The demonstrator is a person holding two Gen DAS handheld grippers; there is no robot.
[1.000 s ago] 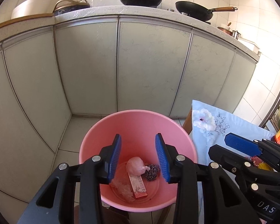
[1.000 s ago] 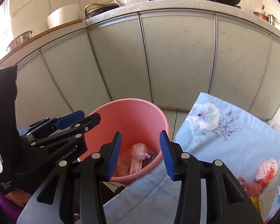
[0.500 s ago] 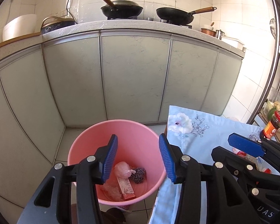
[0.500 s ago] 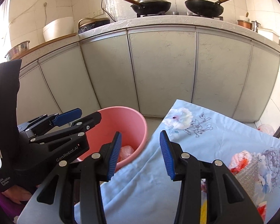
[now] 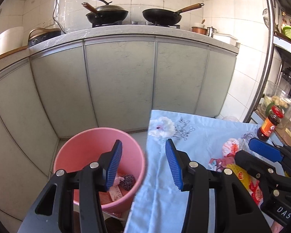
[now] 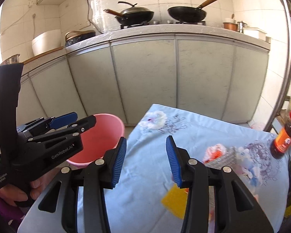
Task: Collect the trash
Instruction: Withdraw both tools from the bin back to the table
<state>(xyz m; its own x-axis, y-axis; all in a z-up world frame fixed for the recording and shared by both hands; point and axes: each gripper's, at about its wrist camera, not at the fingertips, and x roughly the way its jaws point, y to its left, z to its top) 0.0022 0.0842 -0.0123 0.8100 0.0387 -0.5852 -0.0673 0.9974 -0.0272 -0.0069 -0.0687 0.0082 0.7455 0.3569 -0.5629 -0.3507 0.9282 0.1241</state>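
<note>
Grey-green kitchen cabinets and a tiled wall fill the background, with two black woks on the stove above. Since a second ago both views have swung away from the pink bucket point(image 5: 99, 161), which then sat centred under the claws, toward the table draped in a blue floral cloth point(image 5: 194, 134); the bucket now stands on the floor just beside the cloth's left edge. Already in the bucket lie a steel scourer point(image 5: 127, 181), a pinkish wad and a red-and-white wrapper. That suggests one drop is done and the next pickup is starting. The left gripper point(image 5: 143, 167) has its jaws apart and empty, wider than a second ago; the right gripper point(image 6: 146, 160) also stands apart with nothing between its pads. Remaining trash lies near the cloth's right edge: red-and-white wrappers point(image 5: 229, 151), a yellow packet point(image 6: 174, 200) and something silvery, blurred. A sauce jar point(image 6: 286, 137) with an orange label stands at the far right edge; its print is unreadable. On the left gripper's body reads "GenRobot.AI" and "Data Acquisition System".
</note>
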